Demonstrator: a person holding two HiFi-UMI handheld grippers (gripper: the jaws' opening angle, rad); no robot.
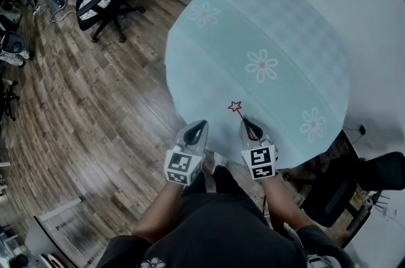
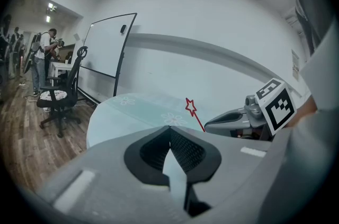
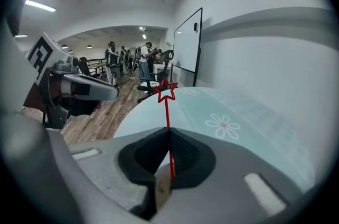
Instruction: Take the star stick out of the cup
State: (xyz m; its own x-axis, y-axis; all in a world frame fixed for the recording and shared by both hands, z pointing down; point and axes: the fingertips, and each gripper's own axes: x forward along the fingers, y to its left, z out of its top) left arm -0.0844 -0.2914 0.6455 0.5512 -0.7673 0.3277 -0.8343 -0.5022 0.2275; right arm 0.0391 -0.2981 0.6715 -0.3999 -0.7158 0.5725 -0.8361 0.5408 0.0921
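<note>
The star stick is a thin red stick with an outlined red star on top. My right gripper is shut on its lower end, at the near edge of the round table with its pale blue flowered cloth. In the right gripper view the star stick rises straight up from between the closed jaws of the right gripper. My left gripper sits just left of it, shut with nothing between its jaws. The left gripper view shows the star stick and the right gripper at its right. No cup is in view.
A black office chair stands on the wood floor at the far left, another black chair at the table's right. A whiteboard stands by the white wall. People stand far back in the room.
</note>
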